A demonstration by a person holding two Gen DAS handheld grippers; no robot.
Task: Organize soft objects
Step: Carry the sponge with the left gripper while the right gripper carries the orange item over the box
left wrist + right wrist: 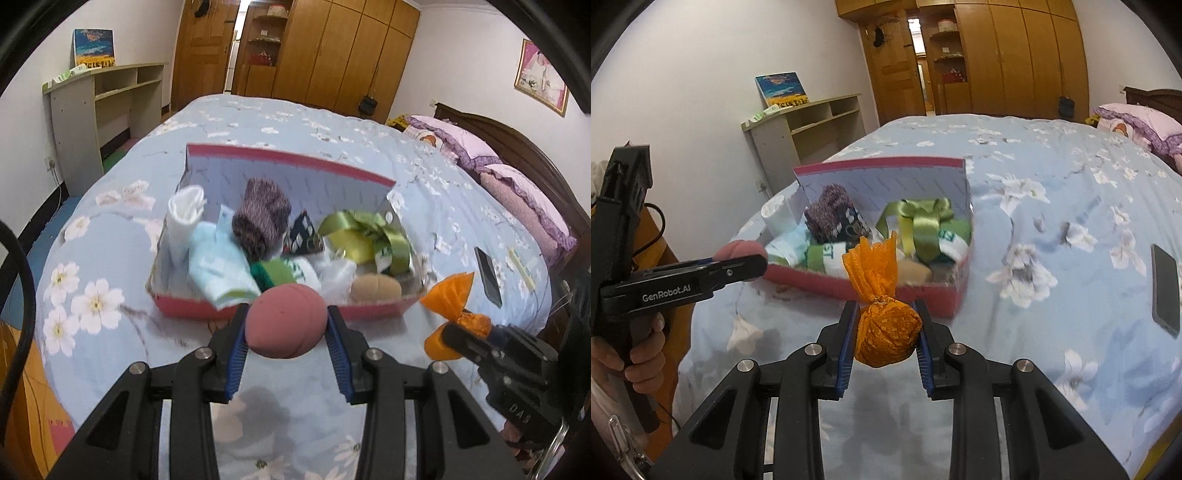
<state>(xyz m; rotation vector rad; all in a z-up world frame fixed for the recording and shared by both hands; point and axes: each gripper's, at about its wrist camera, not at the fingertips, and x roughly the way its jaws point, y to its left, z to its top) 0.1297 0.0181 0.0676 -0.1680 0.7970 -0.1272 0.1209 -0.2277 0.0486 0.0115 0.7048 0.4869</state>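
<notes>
A dusty-pink soft ball [286, 321] sits squeezed between the blue pads of my left gripper [286, 325], held above the bedspread just short of the red box [284, 312]. My right gripper [886, 328] is shut on an orange mesh bundle [886, 328] whose frilled top stands up. That bundle [448, 299] and the right gripper [469, 332] show at the right of the left wrist view. The box [916, 295] holds a purple knit roll [262, 218], a white roll [184, 218], pale blue cloth, green ribbon [369, 236], socks and a tan ball [375, 288].
The box rests on a blue flowered bedspread [1052, 240]. A dark phone [1165, 288] lies on the bed to the right. Pink pillows [517, 192] and a headboard are far right. A shelf desk [99, 110] and wardrobes stand beyond. A hand [646, 350] holds the left gripper.
</notes>
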